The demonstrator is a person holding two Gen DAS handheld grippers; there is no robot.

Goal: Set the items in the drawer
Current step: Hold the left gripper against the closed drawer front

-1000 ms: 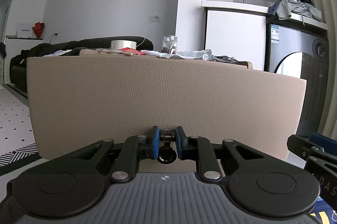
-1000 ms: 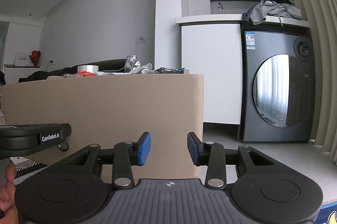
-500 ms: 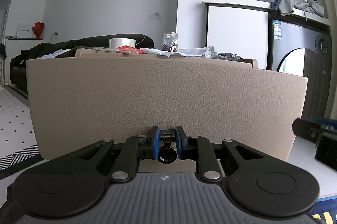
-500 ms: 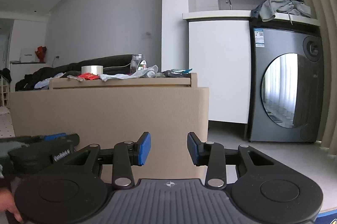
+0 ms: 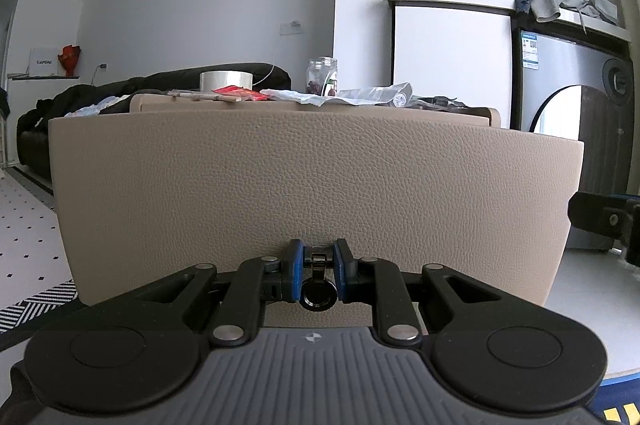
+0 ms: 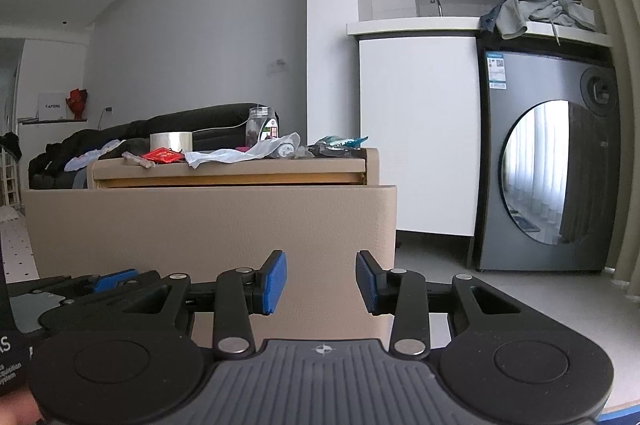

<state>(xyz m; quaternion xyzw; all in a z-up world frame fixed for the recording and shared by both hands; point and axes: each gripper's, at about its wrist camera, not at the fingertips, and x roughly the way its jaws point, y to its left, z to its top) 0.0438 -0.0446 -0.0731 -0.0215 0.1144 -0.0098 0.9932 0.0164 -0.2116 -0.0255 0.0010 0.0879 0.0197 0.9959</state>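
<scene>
Seen from the left wrist: left gripper (image 5: 318,275) clamped on the black ring pull (image 5: 318,296) at the lower middle of the beige drawer front (image 5: 312,181). Seen from the right wrist: right gripper (image 6: 321,283) spread open and empty before the drawer front's right edge, with tape roll (image 6: 171,141), jar (image 6: 261,126) and red packet (image 6: 163,155) atop the cabinet top (image 6: 280,167) behind.

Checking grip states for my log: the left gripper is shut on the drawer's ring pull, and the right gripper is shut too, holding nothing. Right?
Not quite. The right gripper is open, its blue pads well apart, as the right wrist view shows. It holds nothing. The left gripper is indeed shut on the ring pull of the drawer.
</scene>
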